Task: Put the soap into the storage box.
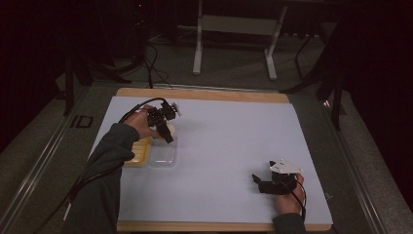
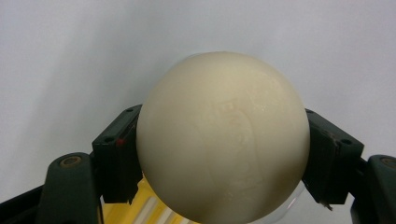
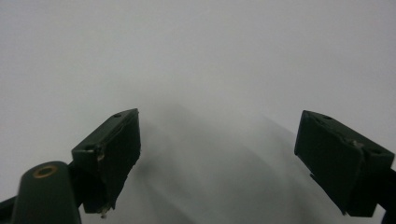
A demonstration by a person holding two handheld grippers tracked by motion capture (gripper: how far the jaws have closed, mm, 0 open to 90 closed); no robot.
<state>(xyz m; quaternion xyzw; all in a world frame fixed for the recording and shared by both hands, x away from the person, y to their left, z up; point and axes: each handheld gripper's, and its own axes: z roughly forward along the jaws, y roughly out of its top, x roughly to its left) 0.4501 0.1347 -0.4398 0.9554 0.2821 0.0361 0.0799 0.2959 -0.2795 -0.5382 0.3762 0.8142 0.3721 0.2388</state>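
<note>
A cream-white ball (image 2: 223, 135) sits between the two black jaws of my left gripper (image 2: 223, 154), which is shut on it. In the high view that left gripper (image 1: 167, 132) hangs over the far end of a clear plastic tray (image 1: 162, 155), with the ball (image 1: 171, 129) showing pale at its tip. A yellow tray (image 1: 139, 152) lies beside the clear one, to its left. My right gripper (image 1: 256, 181) rests low near the table's front right, jaws wide apart. In the right gripper view, the right gripper (image 3: 219, 158) holds nothing over the pale sheet.
A pale lavender sheet (image 1: 229, 136) covers the wooden table (image 1: 204, 94). Behind the table stand a white frame's legs (image 1: 197, 53) and dark cables on the floor. A metal rail (image 1: 44, 156) runs along the left side.
</note>
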